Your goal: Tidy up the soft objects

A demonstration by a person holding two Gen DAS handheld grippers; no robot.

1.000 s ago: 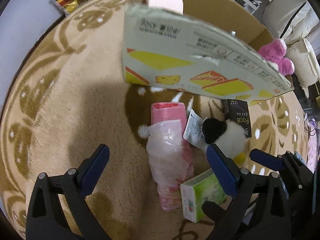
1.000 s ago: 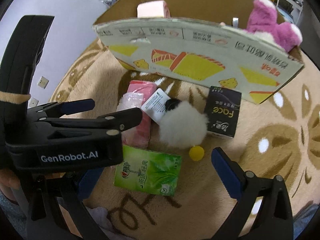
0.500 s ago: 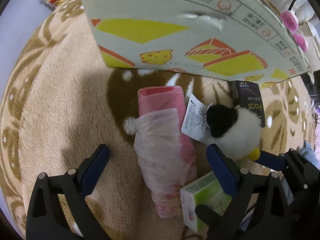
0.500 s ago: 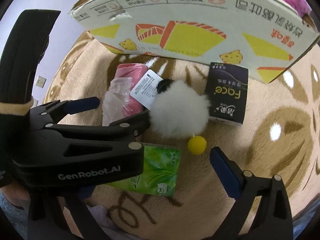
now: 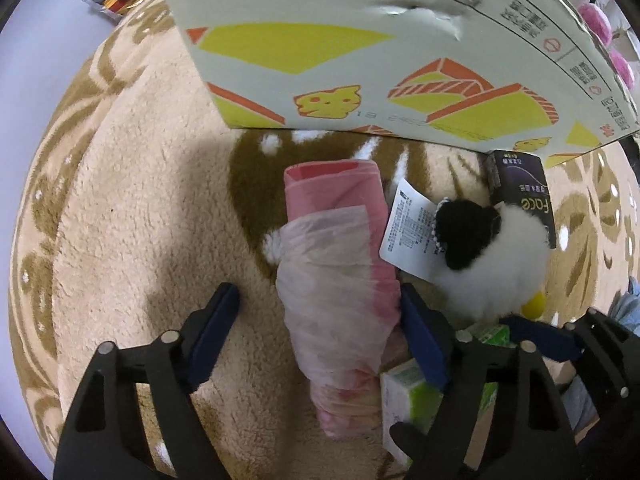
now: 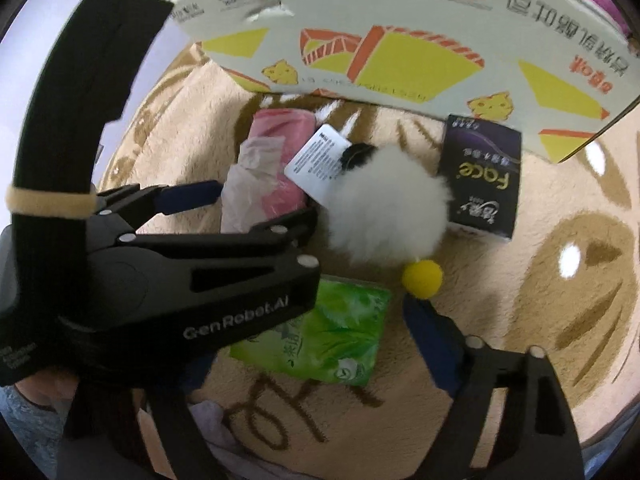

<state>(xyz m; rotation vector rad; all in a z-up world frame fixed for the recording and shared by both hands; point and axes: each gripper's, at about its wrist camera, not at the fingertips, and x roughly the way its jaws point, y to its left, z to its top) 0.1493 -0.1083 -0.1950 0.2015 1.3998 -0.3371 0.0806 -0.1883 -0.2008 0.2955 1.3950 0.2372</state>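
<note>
A pink roll in a thin clear bag (image 5: pixel 340 276) lies on the carpet, also in the right wrist view (image 6: pixel 264 176). My left gripper (image 5: pixel 320 312) is open, its fingers on either side of the roll, low over it; it also shows in the right wrist view (image 6: pixel 256 206). A white plush with a black head, paper tag and yellow ball (image 6: pixel 388 208) lies right of the roll. A green tissue pack (image 6: pixel 320 340) lies in front. My right gripper (image 6: pixel 312 344) is open above the green pack; its left finger is hidden behind the left gripper.
A large printed cardboard box (image 5: pixel 400 40) stands just behind the objects, with a pink plush (image 5: pixel 600 24) inside at its right. A dark "Face" tissue pack (image 6: pixel 480 184) lies right of the white plush. Beige patterned carpet (image 5: pixel 120 200) lies all around.
Both grippers have moved forward and down toward the objects. The left gripper's fingers now straddle the pink roll; the right gripper is closer to the green pack and the plush.
</note>
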